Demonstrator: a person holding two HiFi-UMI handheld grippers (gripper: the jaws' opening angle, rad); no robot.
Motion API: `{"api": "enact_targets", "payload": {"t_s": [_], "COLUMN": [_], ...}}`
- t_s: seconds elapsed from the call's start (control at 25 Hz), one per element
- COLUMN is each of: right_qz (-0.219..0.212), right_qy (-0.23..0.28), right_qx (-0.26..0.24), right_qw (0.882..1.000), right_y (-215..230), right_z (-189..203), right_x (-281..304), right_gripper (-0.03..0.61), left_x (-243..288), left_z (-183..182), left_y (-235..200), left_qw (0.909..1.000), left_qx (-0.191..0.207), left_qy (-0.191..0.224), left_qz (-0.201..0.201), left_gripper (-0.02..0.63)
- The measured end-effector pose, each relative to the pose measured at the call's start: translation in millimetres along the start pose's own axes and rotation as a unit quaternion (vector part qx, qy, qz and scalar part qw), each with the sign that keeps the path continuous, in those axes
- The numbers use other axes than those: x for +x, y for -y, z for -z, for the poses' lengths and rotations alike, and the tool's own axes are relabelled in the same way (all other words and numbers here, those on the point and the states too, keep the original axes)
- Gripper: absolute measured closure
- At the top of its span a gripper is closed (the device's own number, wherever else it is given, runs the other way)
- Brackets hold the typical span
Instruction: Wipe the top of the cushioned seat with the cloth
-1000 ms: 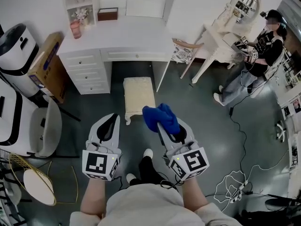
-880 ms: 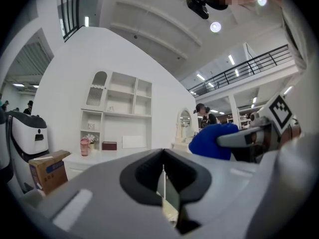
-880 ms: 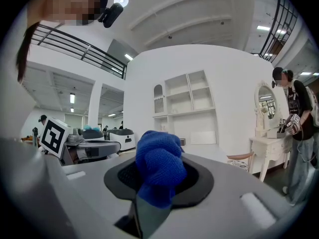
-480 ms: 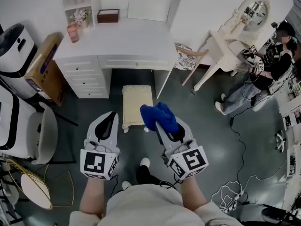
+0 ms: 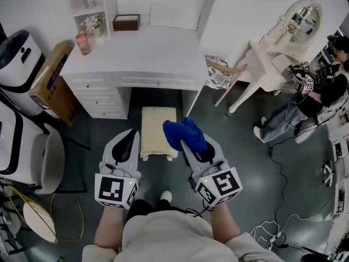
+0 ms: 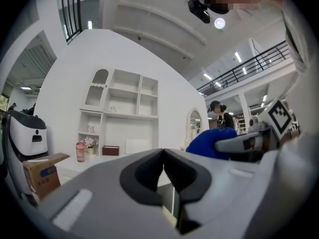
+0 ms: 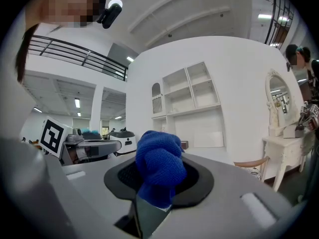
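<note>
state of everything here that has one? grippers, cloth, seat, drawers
left gripper: shut, empty
right gripper: shut on the blue cloth
blue cloth: bunched up, held in the air
cushioned seat: upright on the floor, top bare
desk drawers: closed

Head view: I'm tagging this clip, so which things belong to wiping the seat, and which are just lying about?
In the job: blue cloth, held in the right tongs; cushioned seat.
Lying about: white desk, pink cup, brown box, cardboard box, dressing table; the left tongs are shut, idle.
</note>
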State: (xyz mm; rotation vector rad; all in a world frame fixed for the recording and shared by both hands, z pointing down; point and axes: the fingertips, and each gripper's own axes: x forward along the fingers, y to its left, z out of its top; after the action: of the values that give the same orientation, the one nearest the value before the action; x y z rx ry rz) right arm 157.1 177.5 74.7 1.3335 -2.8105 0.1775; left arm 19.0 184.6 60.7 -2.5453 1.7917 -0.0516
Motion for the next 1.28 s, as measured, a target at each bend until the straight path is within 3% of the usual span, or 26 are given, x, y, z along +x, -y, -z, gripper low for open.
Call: {"api": "enact_targets", "payload": {"t_s": [0.36, 1.28], "right_qz": [-0.006, 0.106], "right_qy": [-0.012, -0.005], "right_qx": [0.010, 0.031], "right_qw": [1.000, 0.994], "right_y": [3, -10], "right_z": [10, 13], "right_x": [36, 158], "right_gripper": [0.448, 0.448], "left_x": [22, 101], "left_z": [11, 25], "left_y": [-23, -141], "left_qw": [0.9999, 0.9928], "left_qx": [0.004, 0.002], "left_qy": [-0.014, -0.022], "left_qz": [0.004, 0.118], "left_gripper": [0.614, 0.614]}}
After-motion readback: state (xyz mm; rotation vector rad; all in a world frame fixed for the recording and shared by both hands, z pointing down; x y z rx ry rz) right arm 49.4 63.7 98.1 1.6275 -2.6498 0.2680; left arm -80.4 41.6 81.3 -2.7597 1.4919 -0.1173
